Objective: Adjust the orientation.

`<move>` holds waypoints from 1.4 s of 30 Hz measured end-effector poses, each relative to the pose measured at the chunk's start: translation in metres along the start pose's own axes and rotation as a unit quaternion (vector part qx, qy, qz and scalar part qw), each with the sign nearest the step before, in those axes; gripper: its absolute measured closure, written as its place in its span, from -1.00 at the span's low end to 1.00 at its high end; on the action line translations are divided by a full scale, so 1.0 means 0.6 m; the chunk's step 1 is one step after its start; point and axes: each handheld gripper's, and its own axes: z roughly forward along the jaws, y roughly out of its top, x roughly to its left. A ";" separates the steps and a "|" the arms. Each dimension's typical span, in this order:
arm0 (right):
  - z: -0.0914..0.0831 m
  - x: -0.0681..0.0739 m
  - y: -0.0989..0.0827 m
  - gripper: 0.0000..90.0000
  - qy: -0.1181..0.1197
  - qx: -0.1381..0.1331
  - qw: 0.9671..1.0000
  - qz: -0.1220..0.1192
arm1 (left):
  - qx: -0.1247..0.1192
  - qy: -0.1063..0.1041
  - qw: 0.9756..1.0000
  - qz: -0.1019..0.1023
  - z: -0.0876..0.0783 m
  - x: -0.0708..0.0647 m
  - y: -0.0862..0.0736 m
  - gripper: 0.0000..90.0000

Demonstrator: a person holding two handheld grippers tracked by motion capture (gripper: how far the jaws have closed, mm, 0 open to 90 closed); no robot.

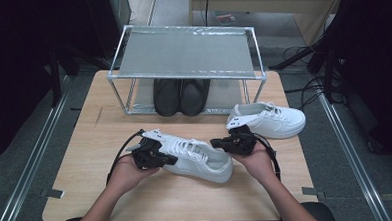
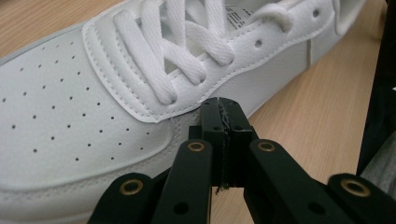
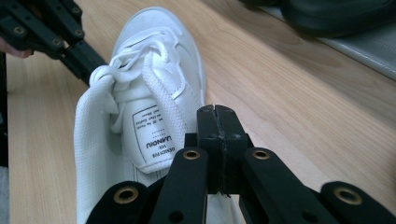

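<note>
White sneaker [image 1: 196, 158] on the counter [image 1: 85, 145], flanked by both tongs, each pressed shut and holding nothing.

The high view showed the left tongs [image 1: 173, 160] at the laces and the right tongs [image 1: 214, 142] at the heel opening, with a second white sneaker [image 1: 269, 120] and black shoes [image 1: 181, 96] under a metal rack [image 1: 186, 53]. The left gripper view revealed perforated toe leather; the right gripper view, a printed tongue label.

left gripper [image 1: 170, 160] and right gripper [image 1: 216, 143], one in each hand, point inward toward each other, jaws pressed together; forearms enter from below.
</note>
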 end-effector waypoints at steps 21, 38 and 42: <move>0.025 0.067 -0.007 1.00 0.023 0.004 0.999 -0.022 | -0.017 0.030 0.999 -0.034 -0.025 0.053 -0.004 1.00; 0.046 0.097 -0.005 1.00 0.032 0.000 0.999 -0.025 | -0.032 0.039 0.998 -0.043 -0.031 0.073 -0.006 0.99; 0.057 0.109 -0.004 0.94 0.037 -0.003 0.999 -0.035 | -0.045 0.055 0.996 -0.048 -0.032 0.077 -0.007 0.97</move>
